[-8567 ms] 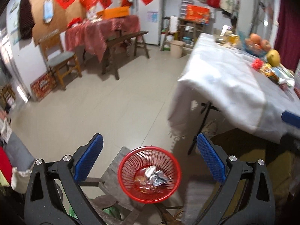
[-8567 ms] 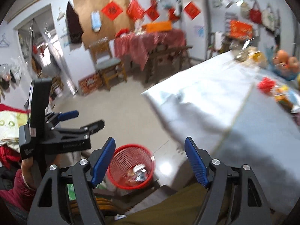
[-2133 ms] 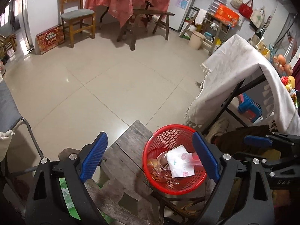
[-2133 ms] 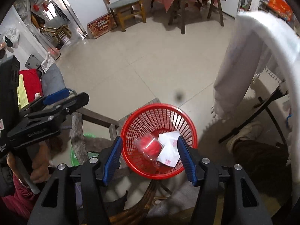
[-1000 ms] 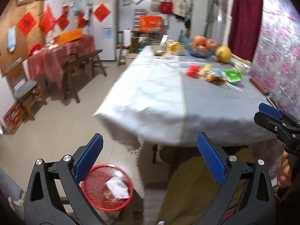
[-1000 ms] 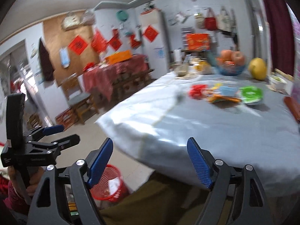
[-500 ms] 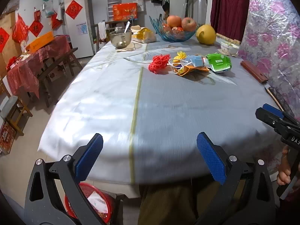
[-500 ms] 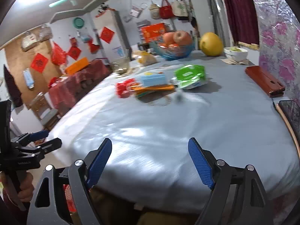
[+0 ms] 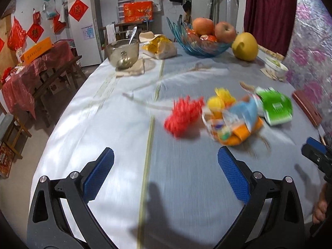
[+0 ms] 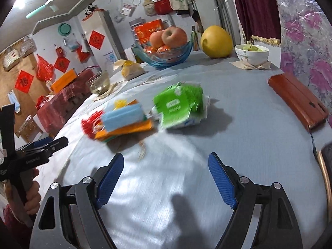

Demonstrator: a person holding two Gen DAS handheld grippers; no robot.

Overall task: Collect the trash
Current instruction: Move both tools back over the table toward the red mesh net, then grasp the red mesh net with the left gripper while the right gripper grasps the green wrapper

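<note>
Both tools hung over the near part of the counter (image 9: 116,112), which was spread with a pale cloth. The left tool (image 9: 166,173) stood wide open with nothing between its blue pads, only bare cloth below it. The right tool (image 10: 166,178) was spread just as wide and was empty too.

The trash lay in a loose heap a little beyond the middle of the counter, well apart from both tools. At the left of the heap was a red crinkled wrapper (image 9: 182,114), just beside it a yellow scrap (image 9: 220,100), then a light blue packet (image 10: 123,115) lying on top of an orange wrapper (image 10: 126,130). At the right end sat a green packet (image 10: 179,105), touching or nearly touching the rest; the blur made that hard to judge.

Farther off stood a blue glass bowl (image 9: 199,48) holding apples (image 9: 203,26), with a large yellow fruit (image 9: 244,46) to its right and a glass mixing bowl (image 9: 122,54) to its left. A small white bowl (image 10: 252,54) sat at the far right, and a reddish-brown case (image 10: 296,101) lay along the right edge.
</note>
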